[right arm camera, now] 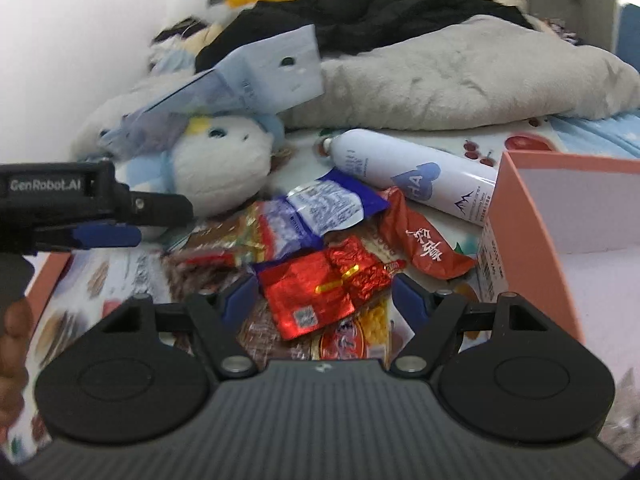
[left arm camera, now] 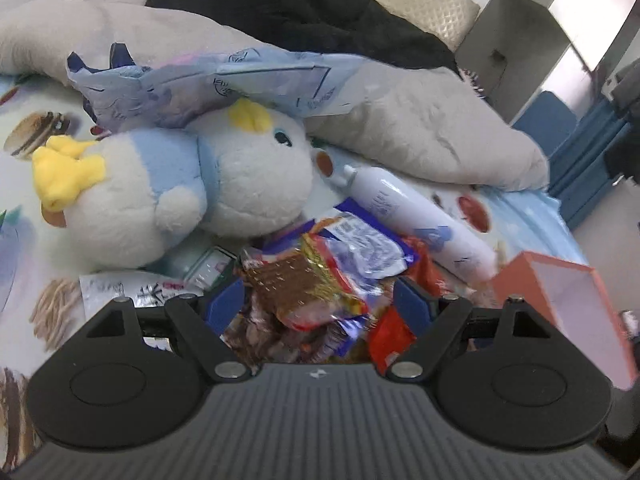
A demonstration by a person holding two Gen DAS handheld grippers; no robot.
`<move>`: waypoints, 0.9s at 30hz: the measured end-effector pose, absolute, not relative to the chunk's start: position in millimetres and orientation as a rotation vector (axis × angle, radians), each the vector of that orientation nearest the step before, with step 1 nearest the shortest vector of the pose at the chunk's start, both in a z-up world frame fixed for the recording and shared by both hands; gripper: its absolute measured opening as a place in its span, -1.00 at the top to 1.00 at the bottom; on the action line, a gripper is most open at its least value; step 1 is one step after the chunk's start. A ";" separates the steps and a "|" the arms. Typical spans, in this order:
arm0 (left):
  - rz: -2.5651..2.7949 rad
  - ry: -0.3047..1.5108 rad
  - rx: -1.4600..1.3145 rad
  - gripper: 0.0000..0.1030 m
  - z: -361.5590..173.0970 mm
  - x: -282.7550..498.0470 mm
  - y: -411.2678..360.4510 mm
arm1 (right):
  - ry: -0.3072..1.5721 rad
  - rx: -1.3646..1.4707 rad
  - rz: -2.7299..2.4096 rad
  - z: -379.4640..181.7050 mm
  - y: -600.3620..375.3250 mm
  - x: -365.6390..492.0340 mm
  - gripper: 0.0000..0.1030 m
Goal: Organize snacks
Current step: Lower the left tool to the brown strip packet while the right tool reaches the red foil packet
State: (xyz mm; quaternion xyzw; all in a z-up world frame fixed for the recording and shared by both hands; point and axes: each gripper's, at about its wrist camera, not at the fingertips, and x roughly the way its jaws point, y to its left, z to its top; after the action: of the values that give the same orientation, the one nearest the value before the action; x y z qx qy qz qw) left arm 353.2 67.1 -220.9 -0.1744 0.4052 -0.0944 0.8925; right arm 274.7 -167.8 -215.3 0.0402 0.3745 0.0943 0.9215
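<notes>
A printed bedsheet (left arm camera: 24, 184) with burger and food pictures carries everything here. Against the back lies one big grey cushion (right arm camera: 460, 80) with a black garment (right arm camera: 360, 12) heaped on it. In front sits one white and pale blue plush bird (left arm camera: 168, 192) with yellow tufts, a crumpled pale blue plastic bag (left arm camera: 224, 80) draped over its head. To the right stands one salmon-pink box (right arm camera: 532, 216), open, with a white inside and a barcode label on its near wall that is too blurred to read. One white spray can (right arm camera: 404, 168) lies on its side just beside the box, showing a blue heart with the letters "HA" and a small mountain mark.

The snack pile (right arm camera: 320, 248) lies on the sheet between the bird and the box: perhaps seven or eight wrappers, though they overlap too much to count surely. Among them are a blue and white packet (right arm camera: 332, 208), an orange-red packet (right arm camera: 420, 240) with white Chinese writing, and a red foil packet (right arm camera: 312, 296) with a QR code.

The left gripper (left arm camera: 320, 300), marked "GenRobot.AI" on its side, hangs spread wide over the pile, nothing pinched. The right gripper (right arm camera: 320, 292) is likewise spread, above the red foil packet.
</notes>
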 end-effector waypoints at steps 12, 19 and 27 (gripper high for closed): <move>-0.146 0.889 -0.370 -0.70 -247.7 372.1 53.6 | 0.710 0.103 0.075 -253.6 -171.6 294.6 -0.47; -0.097 0.928 -0.250 -0.71 -260.8 393.2 35.3 | 0.720 0.087 0.090 -269.7 -167.6 308.7 -0.48; -0.080 0.942 -0.134 -0.67 -272.0 398.3 17.7 | 0.722 0.112 0.131 -276.1 -166.2 311.4 -0.17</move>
State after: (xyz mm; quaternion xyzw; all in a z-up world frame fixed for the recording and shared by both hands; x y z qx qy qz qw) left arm 398.3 17.7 -272.0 -0.0646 0.4535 -0.0386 0.8881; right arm 311.4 -166.2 -276.1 0.0546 0.3528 0.0642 0.9319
